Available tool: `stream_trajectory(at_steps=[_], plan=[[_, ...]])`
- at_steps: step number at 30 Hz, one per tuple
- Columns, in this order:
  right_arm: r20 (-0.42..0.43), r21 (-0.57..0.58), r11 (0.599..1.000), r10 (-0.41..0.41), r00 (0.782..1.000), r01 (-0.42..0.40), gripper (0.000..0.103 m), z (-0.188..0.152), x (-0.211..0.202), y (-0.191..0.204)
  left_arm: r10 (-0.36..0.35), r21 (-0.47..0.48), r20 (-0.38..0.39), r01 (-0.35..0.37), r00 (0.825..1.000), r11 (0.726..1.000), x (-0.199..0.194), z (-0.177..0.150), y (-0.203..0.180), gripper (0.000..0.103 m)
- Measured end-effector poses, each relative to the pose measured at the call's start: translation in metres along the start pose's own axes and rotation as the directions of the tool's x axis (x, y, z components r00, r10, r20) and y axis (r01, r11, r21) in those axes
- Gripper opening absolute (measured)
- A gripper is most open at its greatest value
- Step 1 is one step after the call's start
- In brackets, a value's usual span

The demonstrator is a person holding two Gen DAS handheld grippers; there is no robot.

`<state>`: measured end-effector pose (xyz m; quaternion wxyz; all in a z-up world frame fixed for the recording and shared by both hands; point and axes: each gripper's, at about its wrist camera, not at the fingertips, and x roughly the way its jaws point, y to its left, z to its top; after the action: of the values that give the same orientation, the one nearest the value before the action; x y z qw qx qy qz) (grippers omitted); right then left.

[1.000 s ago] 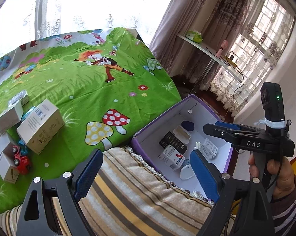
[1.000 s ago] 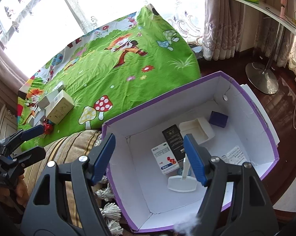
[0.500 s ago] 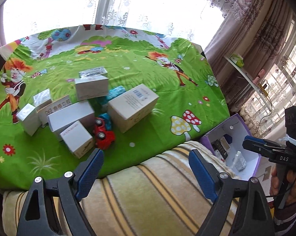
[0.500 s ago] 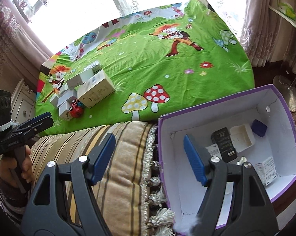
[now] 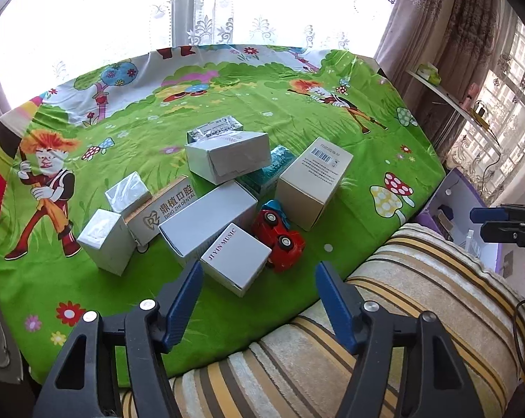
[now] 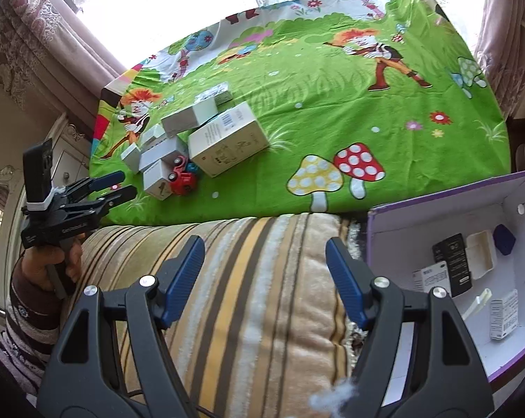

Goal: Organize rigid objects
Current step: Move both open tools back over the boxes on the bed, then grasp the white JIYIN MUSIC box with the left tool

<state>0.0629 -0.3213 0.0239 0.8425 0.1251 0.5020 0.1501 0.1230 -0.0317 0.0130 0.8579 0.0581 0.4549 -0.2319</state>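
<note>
left gripper [image 5: 259,278]: blue-padded fingers spread wide apart, nothing between them; poised over the near edge of the green cartoon sheet [image 5: 297,111], facing the pile of boxes. seen from the right wrist view as a side-on clamp in a hand at far left, tips parted.

right gripper [image 6: 265,268]: fingers wide apart, holding nothing; above the striped cushion [image 6: 248,278]. in the left wrist view only its tips enter at the right edge, the rest cut off.

pile on the sheet, nearest first:
- white box marked "jiyin music" [image 5: 236,257], just ahead of the left gripper's left finger, touching the red toy car [image 5: 279,240].
- blue toy car [image 5: 276,207], mostly hidden behind the red one.
- long grey-white box [image 5: 208,221], touching the jiyin box.
- box printed "ding zhi dental" [image 5: 164,209], partly covered by its neighbours.
- two small foil-wrapped boxes [image 5: 105,240], at the left of the pile.
- tall beige box with barcode [image 5: 313,181], tilted, to the right of the cars.
- teal packet [image 5: 272,170], largely hidden between boxes.
- white box [image 5: 227,158] resting on top, tilted; a flat foil pack [image 5: 215,127] behind it, print unreadable.

purple-edged storage box [image 6: 373,223]: beside the cushion, to the right, cut off by the frame edge. inside: black pack [image 6: 454,264], white tray [image 6: 481,254], dark blue item [image 6: 504,238], two small printed cartons [image 6: 431,277], labels too small to read.
</note>
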Motion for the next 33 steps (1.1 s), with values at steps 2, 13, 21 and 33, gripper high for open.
stream_trajectory(at_steps=[2,13,21,33], plan=[[-0.004,-0.015,1.000,-0.001,1.000,0.001,0.075,0.002,0.006,0.010,-0.001,0.025,-0.007,0.001,1.000,1.000,0.005,0.002,0.001,0.067],[-0.060,-0.053,0.996,0.062,0.996,-0.065,0.075,0.018,0.043,0.052,-0.004,0.090,-0.054,0.009,0.999,0.996,0.025,0.004,0.005,0.066],[-0.101,-0.001,1.000,0.021,0.995,-0.021,0.075,0.027,0.070,0.055,0.002,0.116,-0.073,0.006,0.997,0.993,0.036,0.007,0.004,0.065],[-0.093,-0.130,0.986,0.089,0.992,-0.101,0.075,0.031,0.088,0.090,0.033,0.176,-0.080,-0.018,0.996,0.984,0.037,0.004,-0.002,0.057]])
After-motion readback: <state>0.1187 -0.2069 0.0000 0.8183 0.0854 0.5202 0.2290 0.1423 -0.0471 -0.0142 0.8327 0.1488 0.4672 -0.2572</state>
